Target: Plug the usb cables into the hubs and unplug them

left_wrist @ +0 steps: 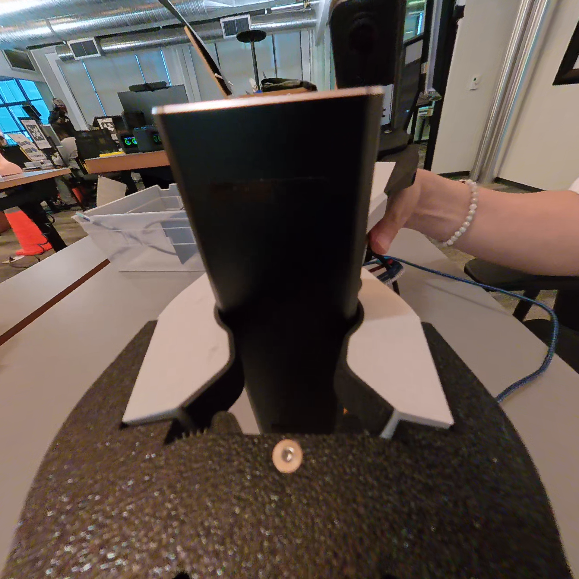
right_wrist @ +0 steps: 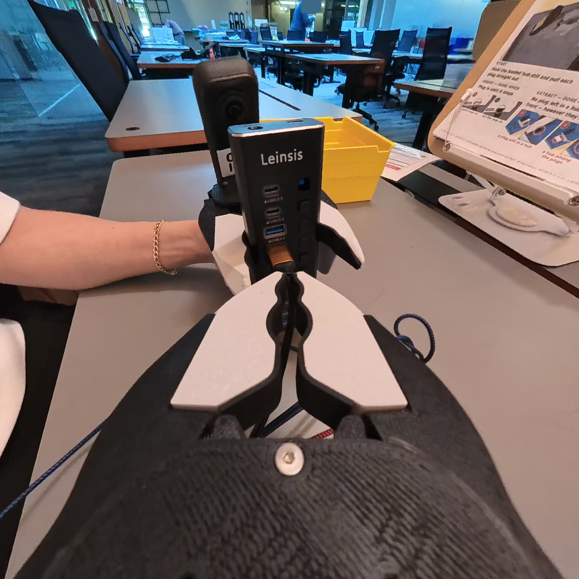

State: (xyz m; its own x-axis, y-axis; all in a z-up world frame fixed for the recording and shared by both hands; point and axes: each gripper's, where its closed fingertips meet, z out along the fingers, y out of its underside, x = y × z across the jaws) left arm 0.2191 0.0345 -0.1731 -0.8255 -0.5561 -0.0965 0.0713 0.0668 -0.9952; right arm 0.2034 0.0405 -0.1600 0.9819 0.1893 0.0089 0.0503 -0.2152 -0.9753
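- On the grey bench [right_wrist: 423, 313], centre: black USB hub [right_wrist: 277, 200], held upright, port face toward the right wrist camera; plain back toward the left wrist camera [left_wrist: 269, 200].
- Left gripper [right_wrist: 282, 247]: white-shelled, jaws clamped on the lower part of the hub from both sides.
- Hub ports: two small oval ports uppermost, one blue rectangular port [right_wrist: 275, 231] below them, a column of buttons to their right.
- Orange-collared USB plug [right_wrist: 279, 255]: seated in the lowest visible port, just under the blue one.
- Black USB cable [right_wrist: 289, 313]: runs down from the plug through the scalloped gap of the right gripper [right_wrist: 287, 275].
- Right gripper jaws: drawn together around the black cable directly beneath the plug; tips nearly touching the plug's strain relief.
- Blue braided cable [right_wrist: 416, 338]: looped on the bench to the right of the right gripper; a further length trails off the bench's left edge.
- Yellow plastic bin [right_wrist: 354, 166]: behind the hub, to its right.
- White divided tray [left_wrist: 141, 225]: on the bench, seen beyond the hub in the left wrist view.
- Printed instruction sheet on a tilted stand [right_wrist: 513, 125]: far right of the bench.
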